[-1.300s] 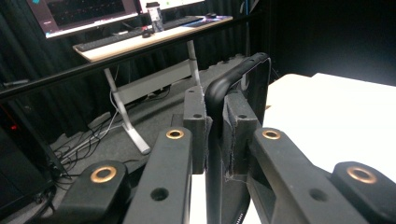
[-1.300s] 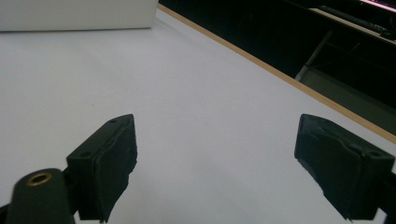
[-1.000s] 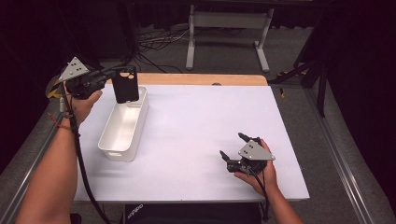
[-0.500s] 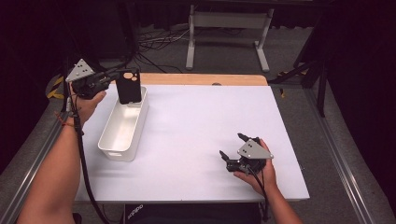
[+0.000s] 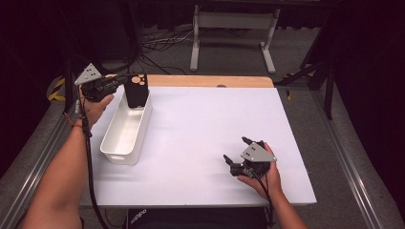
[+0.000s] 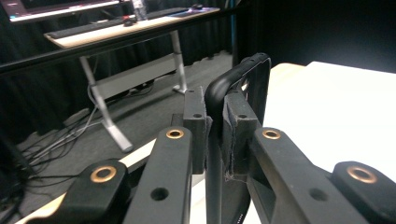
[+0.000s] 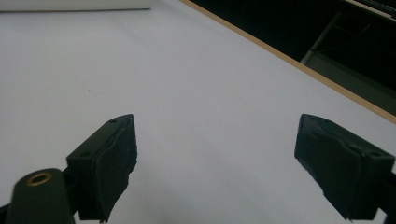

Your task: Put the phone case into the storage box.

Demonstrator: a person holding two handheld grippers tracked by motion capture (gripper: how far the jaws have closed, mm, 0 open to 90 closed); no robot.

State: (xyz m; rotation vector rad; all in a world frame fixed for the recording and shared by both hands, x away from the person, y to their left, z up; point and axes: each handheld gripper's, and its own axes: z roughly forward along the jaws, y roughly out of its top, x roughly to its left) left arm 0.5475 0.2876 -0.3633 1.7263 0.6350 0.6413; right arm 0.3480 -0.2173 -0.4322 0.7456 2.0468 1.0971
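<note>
The black phone case [image 5: 136,89], judged light and flexible, is pinched at its rim by the left gripper [image 6: 212,126] (right gripper [image 7: 215,163] fingers spread wide, empty) over the white bin [image 5: 125,131].

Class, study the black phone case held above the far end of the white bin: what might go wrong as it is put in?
1. The left gripper pinches the phone case by one thin edge, seen in the left gripper view; it might twist or slip.
2. The case hangs upright near the white bin's far wall; it may catch the rim and tip outside.
3. The right gripper sits open and far away, unable to steady the light bin.
</note>
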